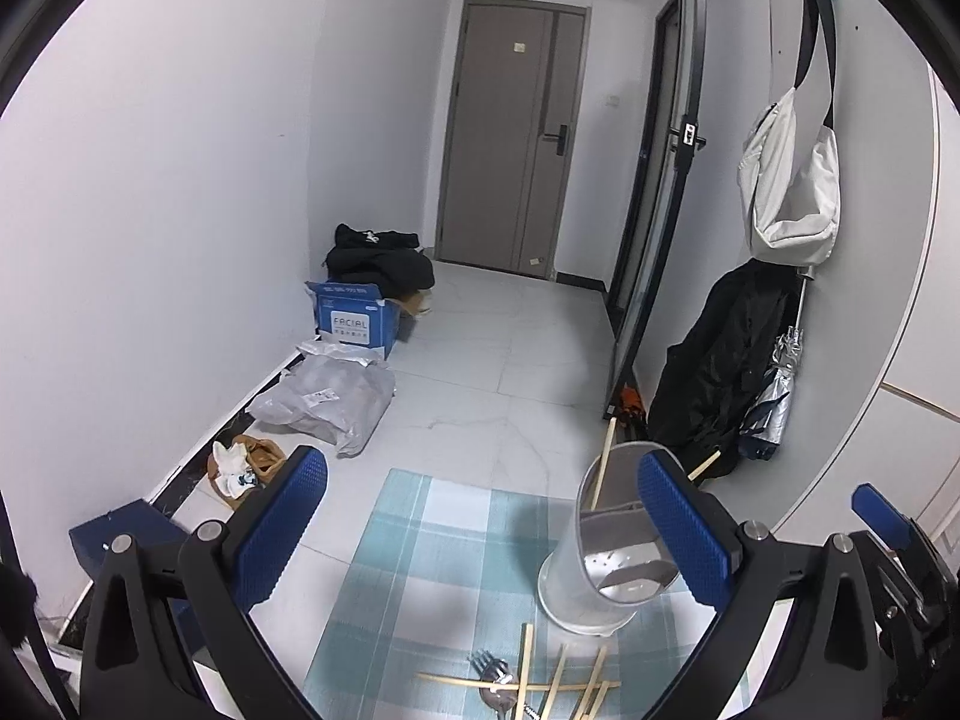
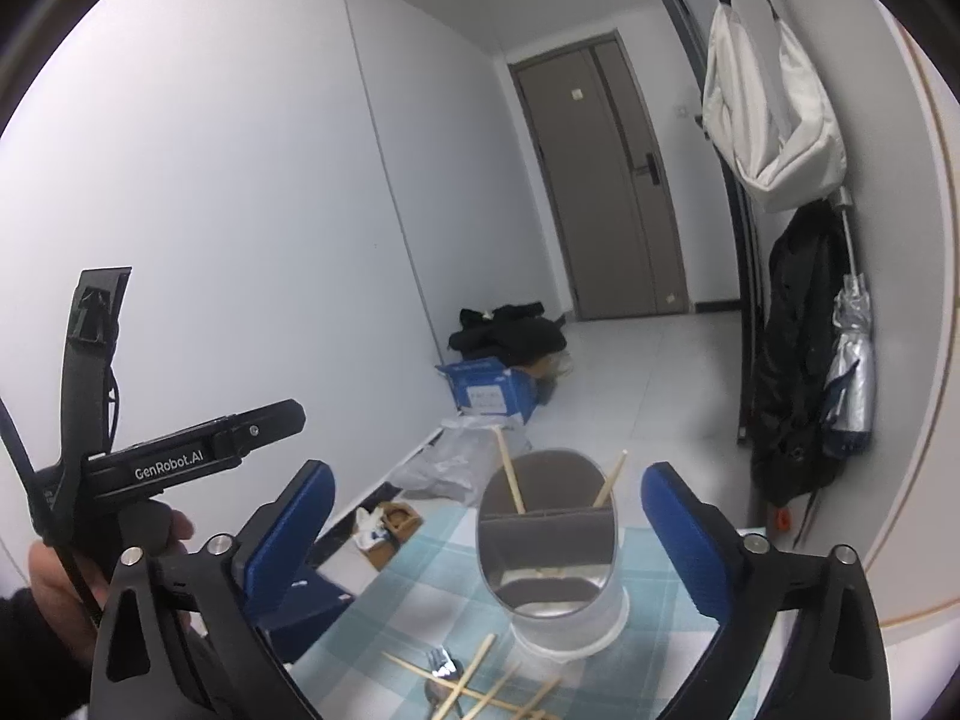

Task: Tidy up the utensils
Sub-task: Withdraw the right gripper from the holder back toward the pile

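- Two grippers, both mine — my left gripper [image 1: 483, 531] and right gripper [image 2: 489, 531] have their blue fingers [image 1: 282, 525] spread wide, holding and touching nothing.
- The utensil holder [image 2: 555, 546] stands upright on the checked mat [image 1: 432, 546], between my right fingers [image 2: 684, 534] but clear of them; two chopsticks [image 2: 510, 474] lean inside it.
- Loose chopsticks [image 1: 558, 684], a fork [image 1: 489, 663] and a spoon [image 1: 498, 699] lie crossed on the mat — just in front of the holder.

Left gripper [image 1: 483, 534] fingers spread, right gripper [image 2: 489, 540] likewise
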Tool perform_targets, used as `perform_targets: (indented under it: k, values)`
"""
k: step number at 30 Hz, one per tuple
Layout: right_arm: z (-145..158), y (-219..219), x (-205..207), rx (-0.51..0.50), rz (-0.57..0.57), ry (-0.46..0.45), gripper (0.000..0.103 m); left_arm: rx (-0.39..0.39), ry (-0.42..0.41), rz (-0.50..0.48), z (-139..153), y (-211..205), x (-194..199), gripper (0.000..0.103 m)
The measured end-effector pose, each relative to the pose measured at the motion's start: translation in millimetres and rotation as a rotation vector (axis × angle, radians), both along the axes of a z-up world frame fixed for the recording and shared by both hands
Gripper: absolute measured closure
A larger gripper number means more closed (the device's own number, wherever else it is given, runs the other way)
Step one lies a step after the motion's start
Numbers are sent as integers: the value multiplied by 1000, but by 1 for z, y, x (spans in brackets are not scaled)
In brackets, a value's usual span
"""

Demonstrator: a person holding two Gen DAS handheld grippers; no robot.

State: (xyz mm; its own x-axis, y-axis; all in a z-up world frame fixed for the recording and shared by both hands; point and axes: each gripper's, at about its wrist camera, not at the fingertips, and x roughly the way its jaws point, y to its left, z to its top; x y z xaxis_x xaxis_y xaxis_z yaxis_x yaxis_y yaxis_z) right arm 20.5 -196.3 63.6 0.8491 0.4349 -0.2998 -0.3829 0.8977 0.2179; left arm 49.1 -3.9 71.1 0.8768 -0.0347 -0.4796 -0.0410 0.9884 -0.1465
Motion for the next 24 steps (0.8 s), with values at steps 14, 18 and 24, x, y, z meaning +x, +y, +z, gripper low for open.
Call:
perform_targets:
  k: [14,18,24]
  values:
    - [-52,11,-25,-50,-41,27,0,-31,81,13,-60,11,-19,1]
    - [-71,7,-18,-78,-79,108,0,-37,128,4,-82,12,-19,1]
    - [-111,-2,3,-64,-83,361,0,-24,185,-13,-101,14,-17,1]
